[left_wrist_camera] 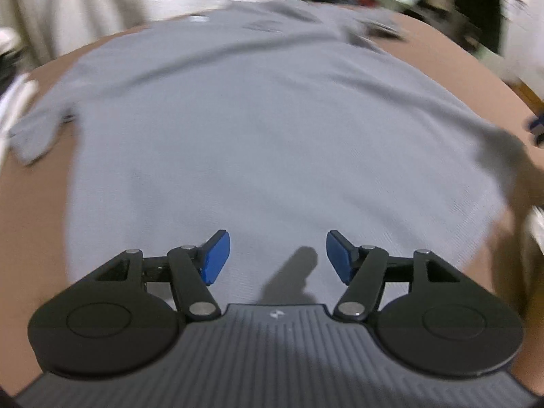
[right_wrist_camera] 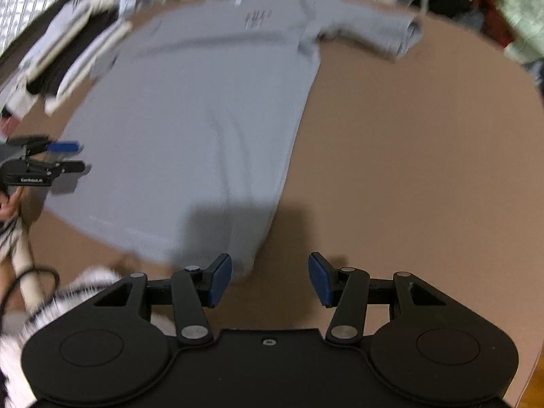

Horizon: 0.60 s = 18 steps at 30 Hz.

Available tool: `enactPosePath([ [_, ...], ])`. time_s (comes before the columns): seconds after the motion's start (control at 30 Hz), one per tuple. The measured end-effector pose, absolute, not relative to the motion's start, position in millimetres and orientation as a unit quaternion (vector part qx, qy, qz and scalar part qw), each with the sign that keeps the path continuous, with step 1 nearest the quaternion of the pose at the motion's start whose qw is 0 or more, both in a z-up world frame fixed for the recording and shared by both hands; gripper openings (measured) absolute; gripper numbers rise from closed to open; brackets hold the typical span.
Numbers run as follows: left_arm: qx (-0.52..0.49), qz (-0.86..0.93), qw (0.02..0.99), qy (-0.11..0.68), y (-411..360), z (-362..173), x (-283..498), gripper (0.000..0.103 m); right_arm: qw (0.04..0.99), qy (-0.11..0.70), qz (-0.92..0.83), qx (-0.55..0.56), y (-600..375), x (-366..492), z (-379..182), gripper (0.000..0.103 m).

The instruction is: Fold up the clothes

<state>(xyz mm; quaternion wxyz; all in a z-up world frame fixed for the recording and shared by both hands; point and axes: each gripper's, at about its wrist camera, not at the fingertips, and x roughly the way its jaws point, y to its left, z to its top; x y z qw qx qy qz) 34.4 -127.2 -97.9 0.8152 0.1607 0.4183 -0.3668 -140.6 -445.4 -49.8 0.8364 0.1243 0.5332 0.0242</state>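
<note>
Garment: grey T-shirt lies spread flat on my brown table, not yet folded; both views are motion-blurred.
Long axis: hem near me, collar at the far table edge, so the shirt runs straight away from my grippers.
Left gripper: released, blue pads apart, nothing between them; it hangs over the shirt body near the hem.
Right gripper: released and empty; it hangs over bare table just beside the hem corner on my right.
Sleeves: one sleeve sticks out to my right at the far end; the other sleeve sticks out to my left.
Nearer side: my right gripper is closest to the right side edge and its sleeve; my left sits inside the cloth outline.
Judgement: a lengthwise fold looks like the next step; I would pinch along one side edge.
Clutter: stacked clothes lie at the far left of the table.
</note>
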Motion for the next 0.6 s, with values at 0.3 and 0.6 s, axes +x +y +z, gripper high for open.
enactPosePath([
  [0.3, 0.18, -0.431, 0.798, 0.381, -148.1, -95.1, -1.4, 0.063, 0.821, 0.556, 0.054, 0.12, -447.9, -109.4, -85.8, 0.006],
  [0.6, 0.224, -0.457, 0.757, 0.41, -152.8, -114.4, -10.3, 0.071, 0.852, 0.512, 0.04, 0.098, -438.3, -130.8, -36.7, 0.005],
])
